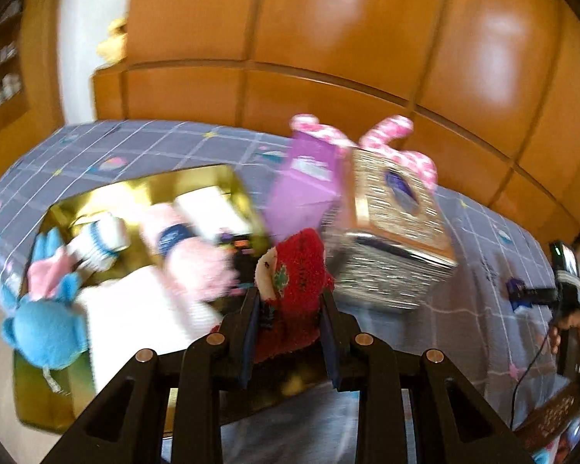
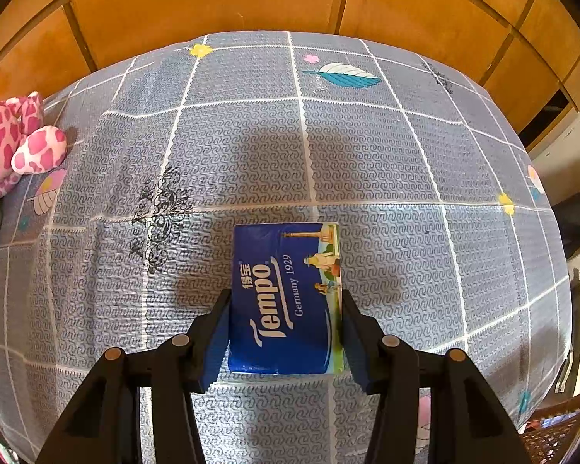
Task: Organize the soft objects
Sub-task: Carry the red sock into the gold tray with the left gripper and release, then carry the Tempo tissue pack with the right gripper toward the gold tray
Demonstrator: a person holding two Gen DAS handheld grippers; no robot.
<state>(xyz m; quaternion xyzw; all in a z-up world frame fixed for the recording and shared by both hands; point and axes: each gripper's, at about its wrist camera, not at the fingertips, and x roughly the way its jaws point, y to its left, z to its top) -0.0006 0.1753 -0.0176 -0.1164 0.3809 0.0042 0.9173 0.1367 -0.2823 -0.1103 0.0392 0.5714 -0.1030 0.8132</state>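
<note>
My left gripper (image 1: 290,297) is shut on a red fuzzy sock (image 1: 297,270) and holds it above the bed, beside a gold box (image 1: 143,193). The box holds a blue plush toy (image 1: 46,324), pink soft items (image 1: 197,259) and a striped sock (image 1: 100,239). The view is blurred. My right gripper (image 2: 286,301) is shut on a blue Tempo tissue pack (image 2: 286,297) just above the grey checked bedsheet (image 2: 367,154). The right gripper also shows at the far right of the left wrist view (image 1: 564,282).
A glittery tissue box (image 1: 390,232) and a purple box (image 1: 309,178) stand right of the gold box. A pink-and-white spotted plush (image 2: 11,139) lies behind them (image 1: 386,135). Wooden wardrobe panels (image 1: 328,38) back the bed. A woven basket (image 2: 553,429) sits at lower right.
</note>
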